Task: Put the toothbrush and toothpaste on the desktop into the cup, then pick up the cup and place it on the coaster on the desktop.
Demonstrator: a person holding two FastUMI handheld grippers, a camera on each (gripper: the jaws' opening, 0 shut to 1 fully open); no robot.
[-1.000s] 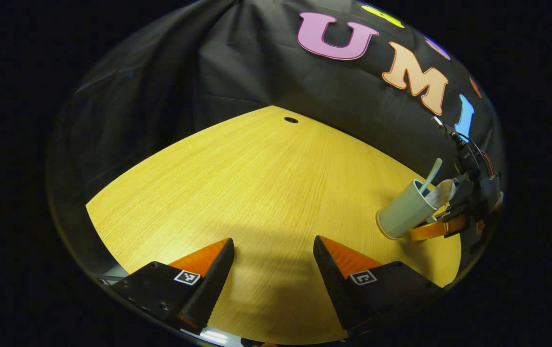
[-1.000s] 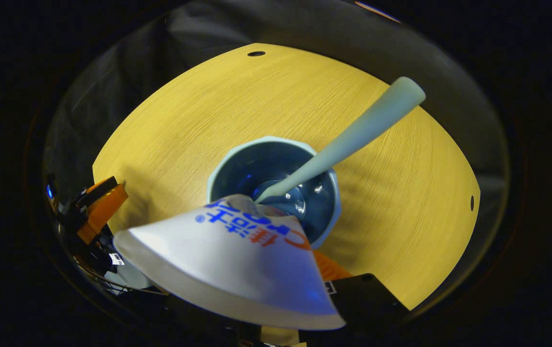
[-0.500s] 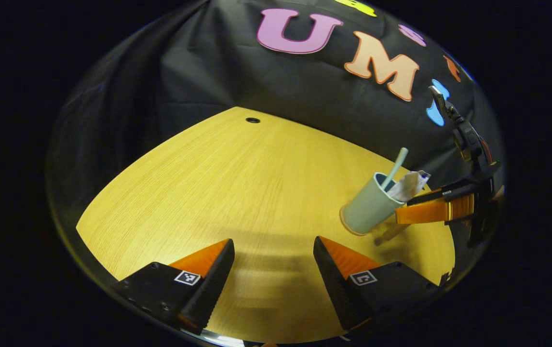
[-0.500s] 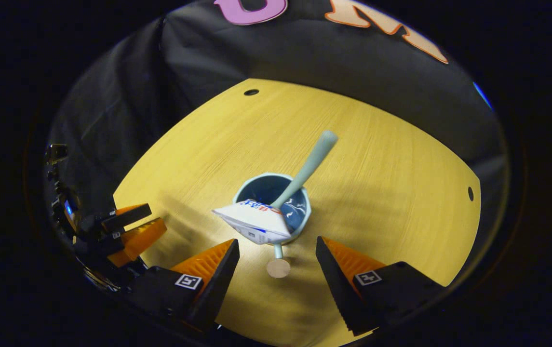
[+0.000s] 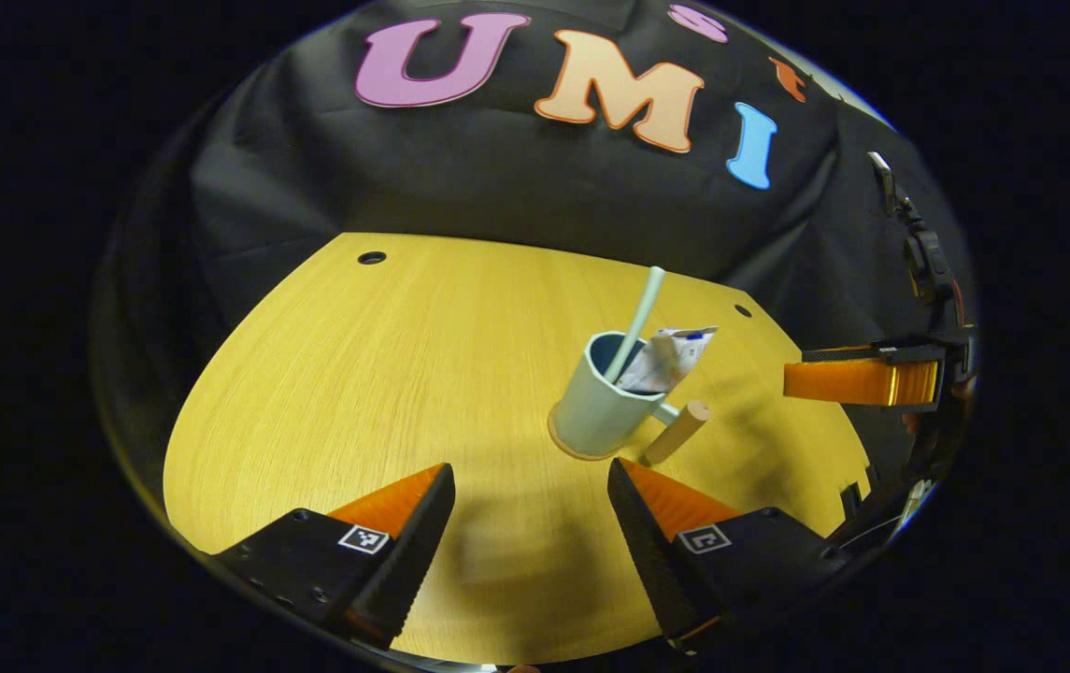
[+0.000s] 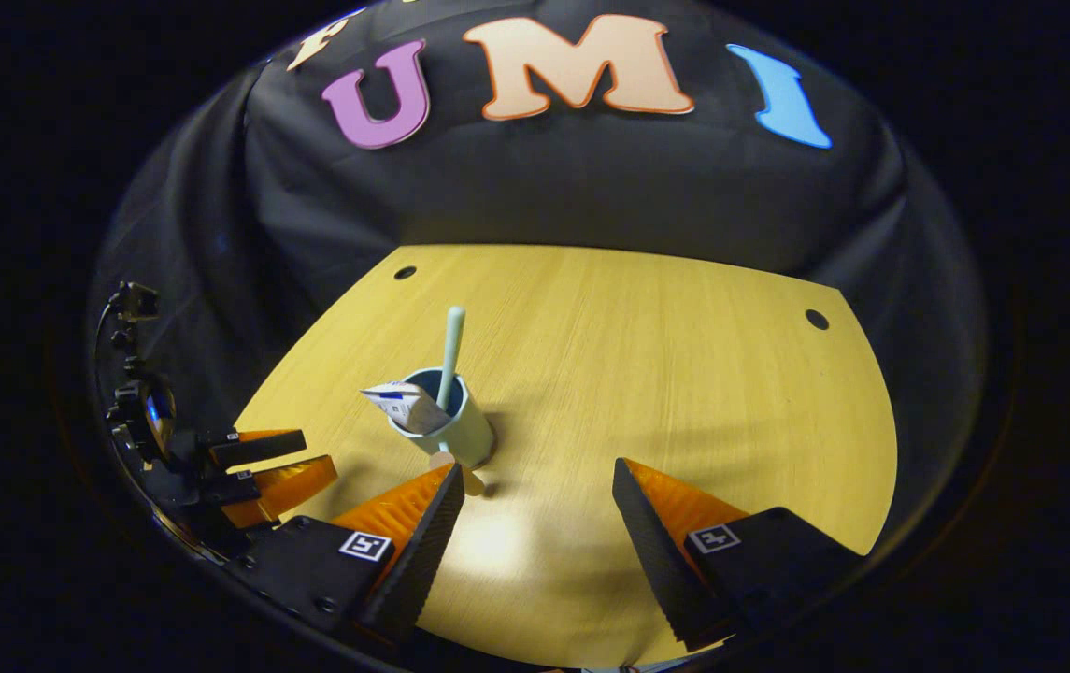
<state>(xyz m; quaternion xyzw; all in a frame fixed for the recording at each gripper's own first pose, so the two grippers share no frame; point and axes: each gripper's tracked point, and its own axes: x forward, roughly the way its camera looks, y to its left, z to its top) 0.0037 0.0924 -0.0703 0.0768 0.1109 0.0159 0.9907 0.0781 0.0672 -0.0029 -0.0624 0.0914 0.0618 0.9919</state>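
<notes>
A pale green cup (image 5: 595,411) stands upright on the yellow wooden table (image 5: 385,374), with a thin tan coaster (image 5: 564,449) rim showing under its base. A pale toothbrush (image 5: 637,318) and a white toothpaste tube (image 5: 670,360) stick out of the cup. Its wooden handle (image 5: 675,432) points sideways. My left gripper (image 5: 530,486) is open, just short of the cup. In the right gripper view the cup (image 6: 455,425) sits ahead and left of my right gripper (image 6: 535,486), which is open and empty. The toothbrush (image 6: 449,350) and toothpaste tube (image 6: 401,404) rise from it.
The other gripper (image 5: 862,381) hangs off to the right of the cup in the left gripper view. Small round holes (image 6: 816,319) mark the table's far corners. The black cloth wall (image 6: 591,187) stands behind the table. Bare tabletop (image 6: 665,374) lies right of the cup.
My right gripper let go of the cup and drew back from it. The cup now stands free on the table. The left gripper view swung so the cup sits nearer its centre.
</notes>
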